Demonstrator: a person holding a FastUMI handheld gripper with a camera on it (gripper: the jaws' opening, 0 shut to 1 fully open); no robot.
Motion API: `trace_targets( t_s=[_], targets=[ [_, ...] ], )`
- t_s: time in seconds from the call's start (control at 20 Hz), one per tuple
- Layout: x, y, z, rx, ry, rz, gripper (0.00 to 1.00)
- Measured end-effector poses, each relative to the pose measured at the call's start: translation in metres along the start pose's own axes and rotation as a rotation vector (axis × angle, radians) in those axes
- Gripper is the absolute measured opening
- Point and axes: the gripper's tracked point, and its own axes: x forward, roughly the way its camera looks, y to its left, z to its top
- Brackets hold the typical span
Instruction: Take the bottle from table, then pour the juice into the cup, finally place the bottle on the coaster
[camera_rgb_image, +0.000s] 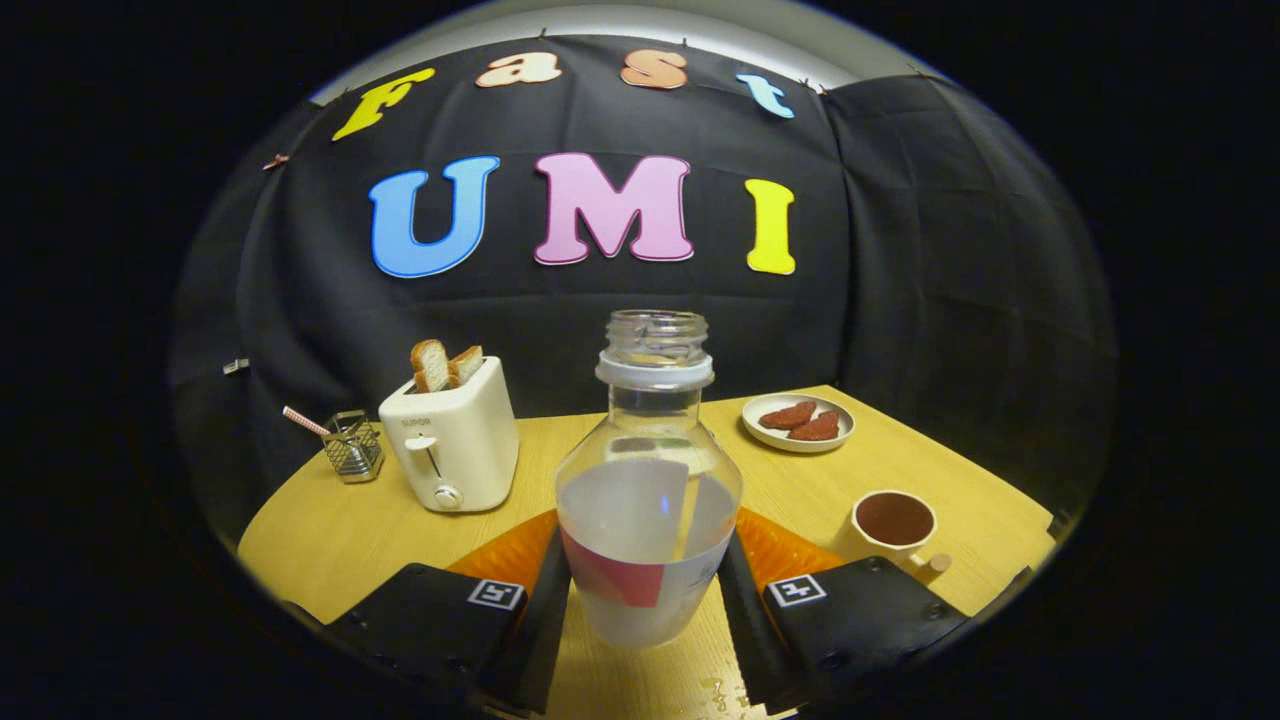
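Closest in, the hand-held gripper (645, 600) has its two fingers set either side of the bottle (648, 500), one against each flank of the lower body, so the bottle stands upright between them and looks clamped. Uncapped, the clear bottle holds pale liquid in its lower half and carries a label with a red patch near the base. Whether its base rests on the desk (900, 470) or hangs just above it cannot be told. Behind the bottle, showing at both sides of it, lies a ridged orange coaster (510, 550) on the wooden desk. To the right, a little beyond the right finger, sits a cup (893, 525) with a dark inside and a small handle knob on its near right. Farther back on the left stands a white toaster (455, 435) with two slices of bread poking up, and left of it a small wire basket (352, 445) with a striped straw. Far right of the bottle's neck, a white plate (798, 421) bears two brown pieces of food.
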Motion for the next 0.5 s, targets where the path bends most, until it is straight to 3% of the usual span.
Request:
trace_targets(
  t_s=[0.25, 0.5],
  targets=[
    [0.031, 0.027, 0.001, -0.081, -0.05, 0.045, 0.73],
    [0.072, 0.023, -0.009, -0.15, -0.049, -0.006, 0.73]
  ],
)
